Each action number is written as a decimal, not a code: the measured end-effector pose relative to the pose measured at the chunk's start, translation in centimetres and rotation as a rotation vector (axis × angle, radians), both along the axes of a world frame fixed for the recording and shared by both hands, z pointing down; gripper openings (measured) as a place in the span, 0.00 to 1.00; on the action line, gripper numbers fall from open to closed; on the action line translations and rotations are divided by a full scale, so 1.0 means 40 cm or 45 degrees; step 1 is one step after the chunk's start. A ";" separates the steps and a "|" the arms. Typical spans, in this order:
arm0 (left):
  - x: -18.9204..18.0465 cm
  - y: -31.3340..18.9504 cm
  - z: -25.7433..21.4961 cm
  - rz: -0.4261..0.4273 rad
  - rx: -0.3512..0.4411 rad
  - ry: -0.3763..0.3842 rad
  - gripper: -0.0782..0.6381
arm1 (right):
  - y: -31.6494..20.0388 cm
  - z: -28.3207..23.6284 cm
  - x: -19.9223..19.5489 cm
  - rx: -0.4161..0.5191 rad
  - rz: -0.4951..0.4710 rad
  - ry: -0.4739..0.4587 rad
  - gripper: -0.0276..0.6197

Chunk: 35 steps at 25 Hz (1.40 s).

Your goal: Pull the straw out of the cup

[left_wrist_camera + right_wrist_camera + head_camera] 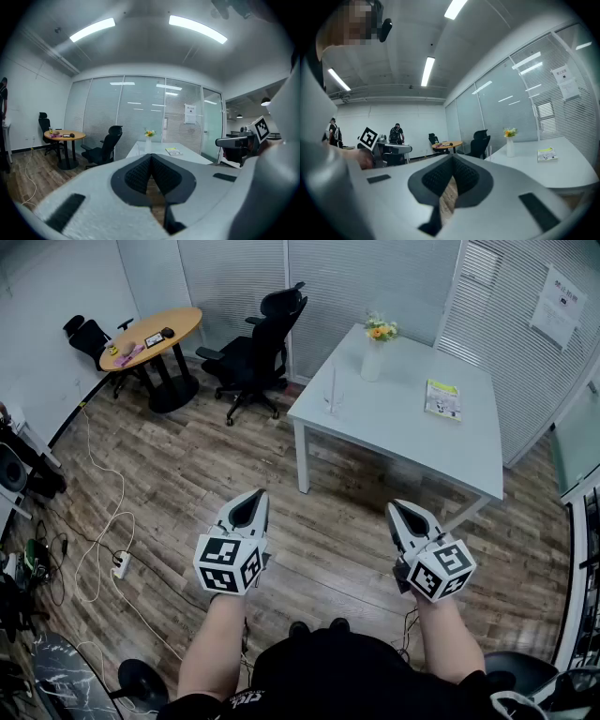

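White surface (394, 432) ahead of you carries the clear cup (332, 403) near its left edge, with the straw (333, 379) standing upright in it. A vase of flowers (374, 352) sits beyond the cup, and a green-and-yellow booklet (442, 399) lies further right. Your left tool (251, 504) and right tool (403, 514) hang side by side over the wood floor (187, 474), well apart from the surface and the cup. Each tool's jaws are pressed together with nothing between them. A black office chair (258, 352) stands on the floor left of the surface.
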<state>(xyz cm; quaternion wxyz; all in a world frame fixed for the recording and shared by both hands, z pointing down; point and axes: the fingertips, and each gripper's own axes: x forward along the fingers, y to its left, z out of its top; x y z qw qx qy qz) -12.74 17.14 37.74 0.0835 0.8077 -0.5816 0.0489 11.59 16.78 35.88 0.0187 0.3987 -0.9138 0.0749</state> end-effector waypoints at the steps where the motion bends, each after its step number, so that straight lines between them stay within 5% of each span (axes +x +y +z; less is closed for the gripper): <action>1: 0.002 -0.003 0.002 0.000 -0.001 0.003 0.12 | -0.003 0.001 0.004 -0.001 0.001 -0.001 0.05; 12: -0.028 0.020 0.005 0.008 0.008 0.030 0.12 | 0.018 0.001 -0.019 -0.005 0.006 -0.001 0.05; 20: -0.080 0.059 0.007 0.019 0.022 0.044 0.12 | 0.049 -0.004 -0.064 -0.053 0.021 -0.129 0.05; 35: -0.101 0.021 0.045 0.043 -0.020 0.045 0.12 | 0.034 0.035 -0.092 -0.059 0.032 -0.077 0.05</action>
